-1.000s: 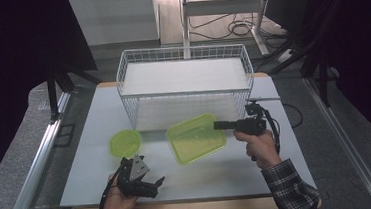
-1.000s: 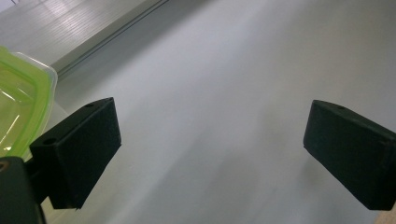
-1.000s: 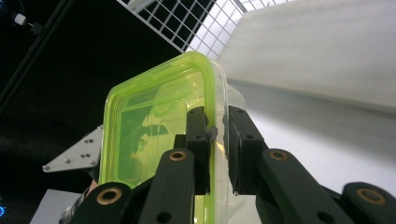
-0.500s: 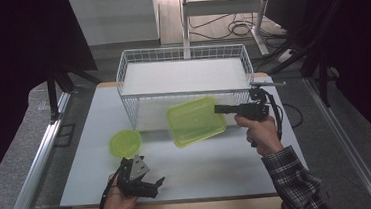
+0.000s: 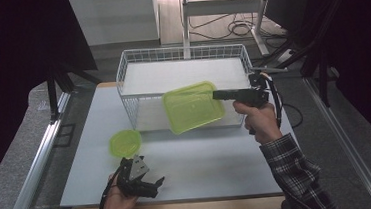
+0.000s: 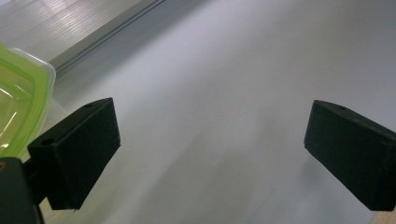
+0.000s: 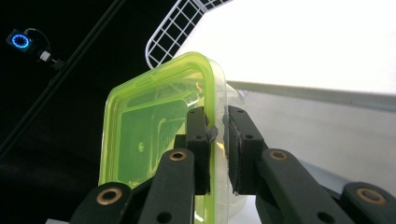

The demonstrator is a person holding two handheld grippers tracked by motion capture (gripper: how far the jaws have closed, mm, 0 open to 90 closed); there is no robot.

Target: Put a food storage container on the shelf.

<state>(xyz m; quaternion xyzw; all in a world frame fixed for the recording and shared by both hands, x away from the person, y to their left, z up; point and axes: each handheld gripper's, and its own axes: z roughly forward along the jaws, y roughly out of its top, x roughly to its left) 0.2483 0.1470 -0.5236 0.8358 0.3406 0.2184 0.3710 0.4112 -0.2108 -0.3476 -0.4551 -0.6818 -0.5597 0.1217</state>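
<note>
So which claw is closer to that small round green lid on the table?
Left. The left claw sits open on the table just in front of the round green lid. The right claw is farther off, up by the wire basket, gripping the green container.

A flat white rectangular table top (image 5: pixel 218 162) rests on a light wooden board (image 5: pixel 206 208), which protrudes along the near edge. A silver aluminium rail (image 5: pixel 37 161) runs along the left side of the table, and a second silver rail (image 5: pixel 346 137) runs along the right side. Grey carpeted floor (image 5: pixel 9 188) lies outside the left rail. Beyond the table, loose black cables (image 5: pixel 240 28) lie on the floor beside a white metal upright (image 5: pixel 185 14). Black curtain panels (image 5: pixel 18 42) enclose both sides. In the right gripper view, a small blue ring light (image 7: pixel 21 41) glows against the dark background.
</note>
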